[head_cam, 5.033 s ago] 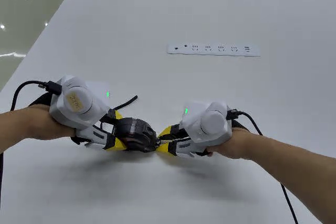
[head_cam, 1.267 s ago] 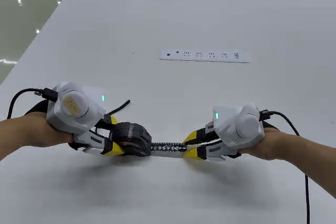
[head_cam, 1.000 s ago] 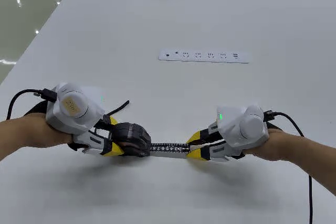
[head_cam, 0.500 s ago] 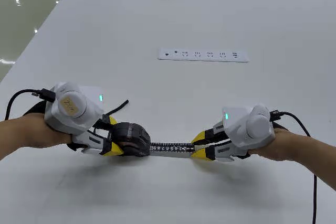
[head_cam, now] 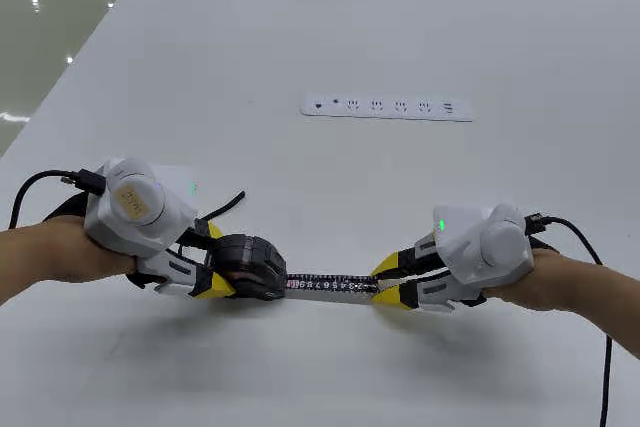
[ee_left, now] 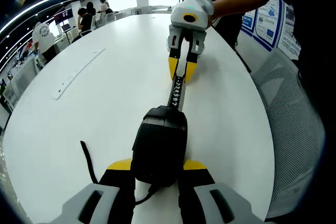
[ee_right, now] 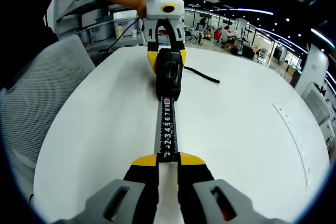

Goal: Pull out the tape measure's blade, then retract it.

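So, the right gripper [ee_right: 168, 161] is pinched shut on the blade [ee_right: 166, 124] tip, which runs to the tape measure [ee_right: 169, 77] at 12 o'clock on the table [ee_right: 236, 129], clamped in the left gripper [ee_right: 167, 59], so I'd pull straight toward 6, level, no twisting.

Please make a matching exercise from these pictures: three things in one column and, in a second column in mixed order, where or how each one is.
Things:
1. tape measure case
2. blade
3. power strip

States:
a. pinched at its end by the right tongs
b. lying flat, apart from the rest
c. clamped in the left tongs

Pairs: 1-c, 2-a, 3-b.
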Available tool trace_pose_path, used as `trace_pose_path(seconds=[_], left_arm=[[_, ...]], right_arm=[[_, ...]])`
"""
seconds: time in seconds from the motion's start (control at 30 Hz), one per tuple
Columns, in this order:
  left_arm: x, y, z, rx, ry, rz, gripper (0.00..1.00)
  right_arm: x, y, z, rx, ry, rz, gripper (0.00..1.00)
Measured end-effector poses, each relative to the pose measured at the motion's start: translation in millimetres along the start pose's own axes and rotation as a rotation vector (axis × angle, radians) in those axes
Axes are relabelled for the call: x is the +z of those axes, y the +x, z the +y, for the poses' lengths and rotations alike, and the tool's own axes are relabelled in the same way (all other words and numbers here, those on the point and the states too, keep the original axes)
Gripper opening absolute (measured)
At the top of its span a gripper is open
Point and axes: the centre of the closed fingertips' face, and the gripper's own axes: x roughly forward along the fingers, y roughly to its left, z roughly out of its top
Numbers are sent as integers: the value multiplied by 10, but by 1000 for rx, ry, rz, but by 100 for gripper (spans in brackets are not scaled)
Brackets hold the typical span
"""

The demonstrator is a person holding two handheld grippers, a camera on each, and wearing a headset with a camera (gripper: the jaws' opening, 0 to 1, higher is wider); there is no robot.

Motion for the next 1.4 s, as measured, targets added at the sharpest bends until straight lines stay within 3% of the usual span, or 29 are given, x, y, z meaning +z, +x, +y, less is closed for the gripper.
trace_pose_path(seconds=[1.4], left_arm=[[-6,6,13,1,-6,2,28]], right_arm=[[-344,-399,-44,-9,10,40,10]])
